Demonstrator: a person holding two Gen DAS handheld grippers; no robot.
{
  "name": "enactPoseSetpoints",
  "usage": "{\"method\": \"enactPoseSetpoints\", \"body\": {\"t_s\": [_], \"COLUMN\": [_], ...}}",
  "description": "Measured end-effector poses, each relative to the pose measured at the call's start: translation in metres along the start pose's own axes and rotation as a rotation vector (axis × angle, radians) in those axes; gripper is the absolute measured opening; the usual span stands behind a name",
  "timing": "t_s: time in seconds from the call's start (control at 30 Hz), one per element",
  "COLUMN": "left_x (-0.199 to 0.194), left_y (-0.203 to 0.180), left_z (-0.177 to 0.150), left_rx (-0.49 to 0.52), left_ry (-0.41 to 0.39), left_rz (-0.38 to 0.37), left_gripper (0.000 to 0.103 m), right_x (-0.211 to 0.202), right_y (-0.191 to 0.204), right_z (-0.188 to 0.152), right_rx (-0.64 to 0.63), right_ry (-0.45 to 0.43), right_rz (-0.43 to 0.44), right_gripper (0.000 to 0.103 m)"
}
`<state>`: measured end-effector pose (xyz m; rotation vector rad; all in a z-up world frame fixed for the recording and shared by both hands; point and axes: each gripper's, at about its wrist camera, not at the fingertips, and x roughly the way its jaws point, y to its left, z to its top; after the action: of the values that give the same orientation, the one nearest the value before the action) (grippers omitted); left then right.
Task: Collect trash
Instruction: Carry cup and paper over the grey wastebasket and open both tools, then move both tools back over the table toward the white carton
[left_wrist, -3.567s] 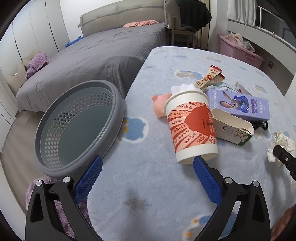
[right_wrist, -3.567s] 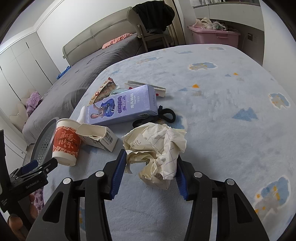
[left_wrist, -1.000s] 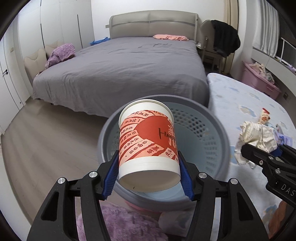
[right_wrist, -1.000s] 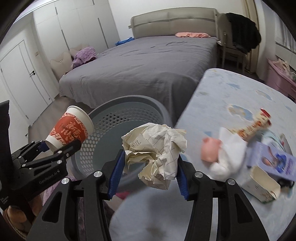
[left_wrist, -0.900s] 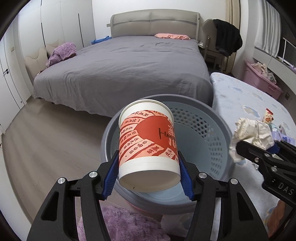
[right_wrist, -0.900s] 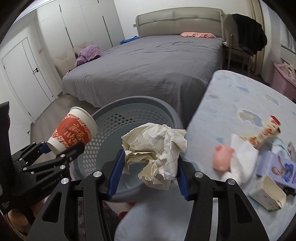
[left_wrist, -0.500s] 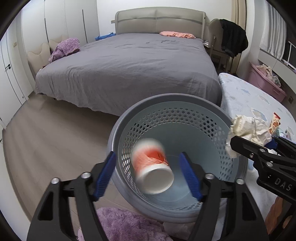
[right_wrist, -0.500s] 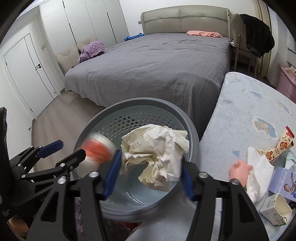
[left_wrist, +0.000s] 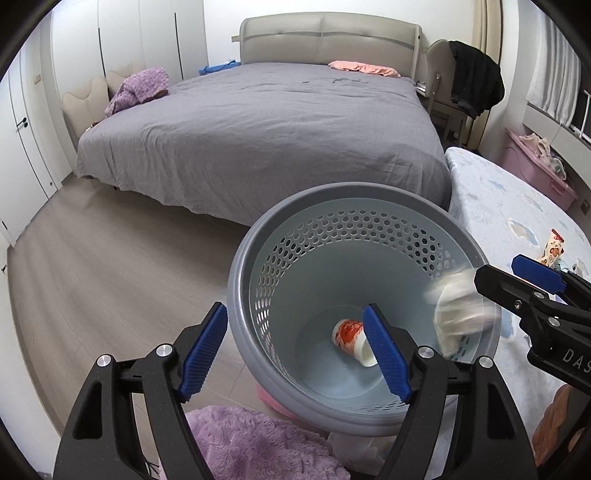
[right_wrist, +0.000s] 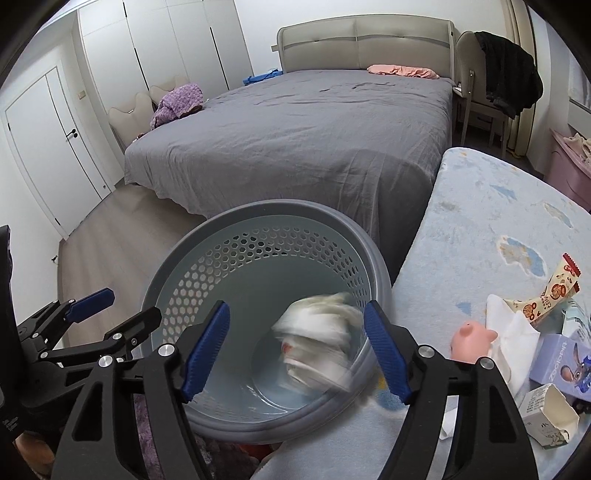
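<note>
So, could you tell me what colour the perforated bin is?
Grey-blue bin, clearest in the left wrist view.

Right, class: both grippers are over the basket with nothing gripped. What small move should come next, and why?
Probably swing the right gripper, its jaws opening, back to the blanket. The cup lies in the basket, the paper ball is falling into it, and a wrapper, tissue and cartons remain on the blanket.

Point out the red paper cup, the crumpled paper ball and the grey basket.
red paper cup (left_wrist: 350, 334): left wrist view, on its red printed side, lying in the basket bottom.
crumpled paper ball (right_wrist: 319, 341): right wrist view, middle of the blurred wad.
grey basket (left_wrist: 236, 295): left wrist view, on its left rim.
</note>
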<state>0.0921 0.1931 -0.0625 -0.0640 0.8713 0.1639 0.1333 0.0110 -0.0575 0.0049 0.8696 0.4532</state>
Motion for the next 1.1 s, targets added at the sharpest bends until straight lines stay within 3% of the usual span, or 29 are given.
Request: {"method": "enactPoseSetpoints", "body": {"t_s": [0.23,0.37,1.1], "left_x": [-0.004,-0.009,-0.037], "left_y": [0.001,0.001,-0.016], "left_z": [0.000,-0.001,-0.003], "left_rx": [-0.006,-0.003,0.020], "left_ry": [-0.002,-0.012,-0.048], "left_rz": [0.008,0.024,0.030], "left_gripper": [0.076,0.083,0.091], "right_x": [-0.004,-0.005,-0.038], "right_y": [0.004,0.005,-0.015], "right_z": [-0.001,-0.004,-0.020], "right_rx": [-0.010,-0.008,0.043], "right_ry": [-0.006,-0.002,-0.031], "right_rz": [-0.006,-0.011,-0.034], "right_gripper": [0.072,0.072,0.072]}}
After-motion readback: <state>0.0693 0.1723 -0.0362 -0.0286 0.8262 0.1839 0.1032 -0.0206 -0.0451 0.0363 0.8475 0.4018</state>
